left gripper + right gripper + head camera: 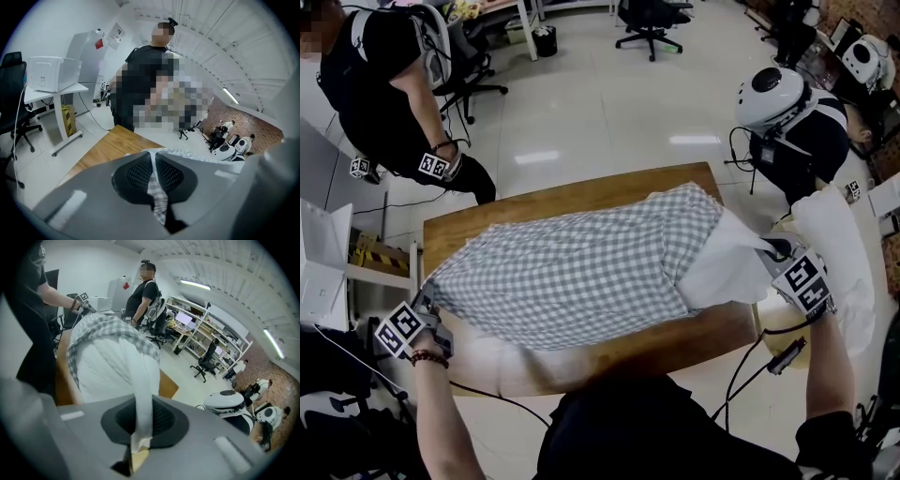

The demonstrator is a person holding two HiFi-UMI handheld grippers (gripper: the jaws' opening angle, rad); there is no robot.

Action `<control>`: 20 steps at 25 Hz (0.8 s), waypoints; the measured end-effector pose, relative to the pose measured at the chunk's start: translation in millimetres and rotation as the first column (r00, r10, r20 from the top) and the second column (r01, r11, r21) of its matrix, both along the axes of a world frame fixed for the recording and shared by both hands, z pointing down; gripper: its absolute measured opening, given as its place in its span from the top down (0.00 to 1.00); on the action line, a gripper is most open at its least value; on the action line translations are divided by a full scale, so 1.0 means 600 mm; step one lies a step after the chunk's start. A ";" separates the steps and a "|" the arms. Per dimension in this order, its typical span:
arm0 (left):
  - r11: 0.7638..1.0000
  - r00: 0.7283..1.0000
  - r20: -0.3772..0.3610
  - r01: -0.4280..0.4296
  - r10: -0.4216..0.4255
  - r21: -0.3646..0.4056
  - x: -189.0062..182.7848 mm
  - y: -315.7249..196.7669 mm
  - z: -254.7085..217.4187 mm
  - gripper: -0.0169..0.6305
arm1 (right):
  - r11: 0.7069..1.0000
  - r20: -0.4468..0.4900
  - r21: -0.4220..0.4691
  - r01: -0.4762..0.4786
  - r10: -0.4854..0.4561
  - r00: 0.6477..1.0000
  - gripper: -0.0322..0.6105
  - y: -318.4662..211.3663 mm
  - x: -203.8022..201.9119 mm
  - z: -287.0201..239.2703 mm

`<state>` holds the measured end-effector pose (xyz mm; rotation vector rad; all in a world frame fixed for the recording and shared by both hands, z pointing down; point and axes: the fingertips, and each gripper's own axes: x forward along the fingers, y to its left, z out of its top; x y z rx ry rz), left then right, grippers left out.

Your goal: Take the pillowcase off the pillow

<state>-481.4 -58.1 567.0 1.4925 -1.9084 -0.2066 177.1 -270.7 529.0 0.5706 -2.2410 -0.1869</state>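
Observation:
A grey-and-white checked pillowcase [572, 267] lies stretched across the wooden table [581, 197]. A white pillow [731, 262] sticks out of its right end. My left gripper [425, 302] is shut on the pillowcase's left corner, and a strip of checked cloth [158, 197] shows pinched between its jaws. My right gripper [780, 247] is shut on the white pillow's corner, with a fold of white fabric [143, 413] caught between its pads. From the right gripper view the pillow [117, 366] bulges out of the checked opening [101, 329].
A person in black [389, 84] stands past the table's far left corner. A white humanoid robot [787, 117] stands at the right, with a white cushion [839, 253] below it. A white printer stand [51, 75] is at the left. Office chairs [652, 23] stand behind.

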 end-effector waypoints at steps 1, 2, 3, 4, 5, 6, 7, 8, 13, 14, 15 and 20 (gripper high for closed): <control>1.000 1.000 -0.001 -0.001 0.001 -0.002 -0.001 -0.001 -0.001 0.96 | 1.000 0.004 -0.003 -0.008 0.008 1.000 0.92 -0.002 0.004 0.000; 1.000 1.000 -0.002 -0.002 0.002 -0.004 -0.001 -0.002 -0.001 0.96 | 1.000 0.008 -0.005 -0.014 0.014 1.000 0.92 -0.006 0.006 0.003; 1.000 1.000 -0.003 -0.004 0.004 -0.008 -0.001 -0.003 0.001 0.96 | 1.000 0.010 -0.009 -0.018 0.018 1.000 0.92 -0.010 0.007 0.009; 1.000 1.000 -0.002 -0.007 0.007 -0.013 0.000 -0.005 0.004 0.96 | 1.000 0.008 -0.020 -0.017 0.018 1.000 0.92 -0.012 0.006 0.020; 1.000 1.000 -0.001 -0.013 0.013 -0.017 0.002 -0.008 0.008 0.96 | 0.999 -0.003 -0.040 -0.014 0.014 1.000 0.92 -0.010 0.004 0.036; 0.999 1.000 0.001 -0.024 0.024 -0.022 0.007 -0.014 0.012 0.96 | 0.998 -0.021 -0.062 -0.008 0.006 1.000 0.92 -0.006 0.001 0.055; 0.999 0.999 0.007 -0.040 0.041 -0.027 0.014 -0.021 0.015 0.96 | 0.997 -0.042 -0.080 0.001 -0.004 0.999 0.92 -0.001 -0.002 0.074; 0.998 0.998 0.014 -0.061 0.061 -0.031 0.024 -0.029 0.016 0.96 | 0.996 -0.060 -0.091 0.012 -0.018 0.998 0.91 0.004 -0.007 0.091; 0.989 0.988 0.045 -0.143 0.144 -0.028 0.068 -0.066 0.006 0.96 | 0.988 -0.118 -0.076 0.133 -0.141 0.983 0.61 0.019 -0.049 0.121; 0.987 0.986 0.047 -0.159 0.161 -0.027 0.076 -0.072 0.006 0.96 | 0.985 -0.131 -0.059 0.163 -0.170 0.977 0.51 0.022 -0.055 0.114; 0.984 0.983 0.048 -0.175 0.176 -0.027 0.083 -0.077 0.006 0.96 | 0.981 -0.141 -0.036 0.193 -0.196 0.970 0.44 0.026 -0.060 0.100; 0.980 0.979 0.037 -0.201 0.201 -0.016 0.087 -0.086 0.008 0.96 | 0.928 -0.133 0.109 0.356 -0.342 0.930 0.29 0.080 -0.135 -0.003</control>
